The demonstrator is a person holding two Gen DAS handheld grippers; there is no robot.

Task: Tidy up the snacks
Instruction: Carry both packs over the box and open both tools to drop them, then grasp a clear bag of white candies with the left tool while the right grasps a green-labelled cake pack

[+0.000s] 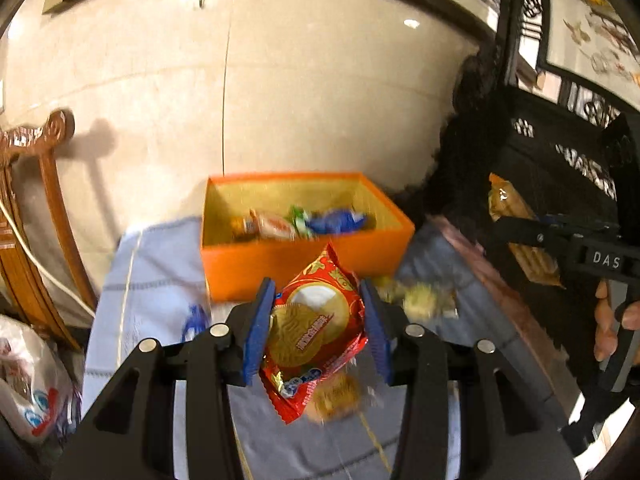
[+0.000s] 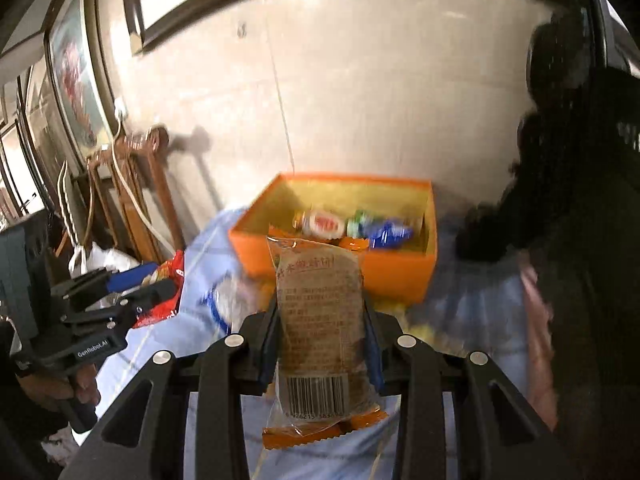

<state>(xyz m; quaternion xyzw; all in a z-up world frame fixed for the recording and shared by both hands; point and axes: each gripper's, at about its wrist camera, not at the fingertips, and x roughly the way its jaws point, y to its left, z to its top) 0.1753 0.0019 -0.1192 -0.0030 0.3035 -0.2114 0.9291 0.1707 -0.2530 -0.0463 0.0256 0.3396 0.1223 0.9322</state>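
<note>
Nearest the left wrist camera, the left gripper (image 1: 318, 330) is clamped on a red biscuit packet (image 1: 316, 336), its blue pads (image 1: 258, 330) pressing the wrapper's sides. In the right wrist view, the right gripper (image 2: 322, 340) grasps an orange-trimmed clear packet (image 2: 320, 320) by its flanks. Below lies a pale blue cloth (image 1: 160, 272) with loose snacks: a yellow wrapped piece (image 1: 420, 300) and a blue-and-white one (image 1: 196, 318). Beyond stands the open orange box (image 1: 304, 268), already holding several wrapped snacks (image 1: 304, 222), against a cream wall (image 1: 320, 80). Risks, as judged: either slick wrapper could slip from its side grip before reaching the box; both packets arriving together could collide or catch the box rim.
</note>
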